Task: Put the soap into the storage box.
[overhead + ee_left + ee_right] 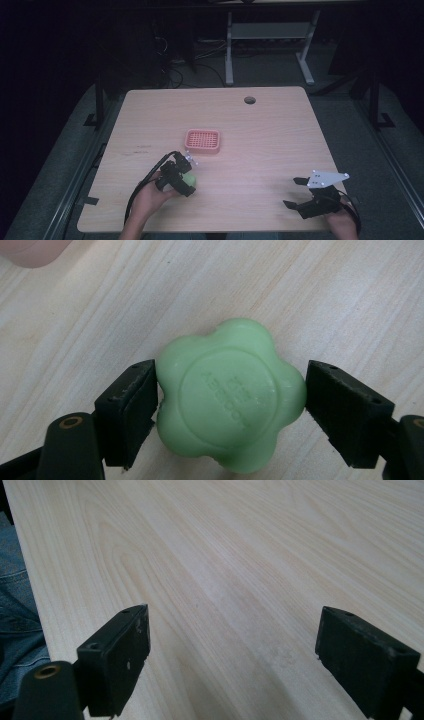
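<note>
Soap (pixel 231 396) seemingly touching both jaws, mid-table (pixel 280 145).

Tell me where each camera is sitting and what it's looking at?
High view: above the person's side of the table, looking forward and down; both forearms, the left gripper and the right gripper show.
Left gripper view: rides the left gripper, looking down at the green soap between its two jaws.
Right gripper view: rides the right gripper, looking across bare table between its spread jaws; blue jeans show at the edge.
Shared: the green soap shows in the high view and the left gripper view.
</note>
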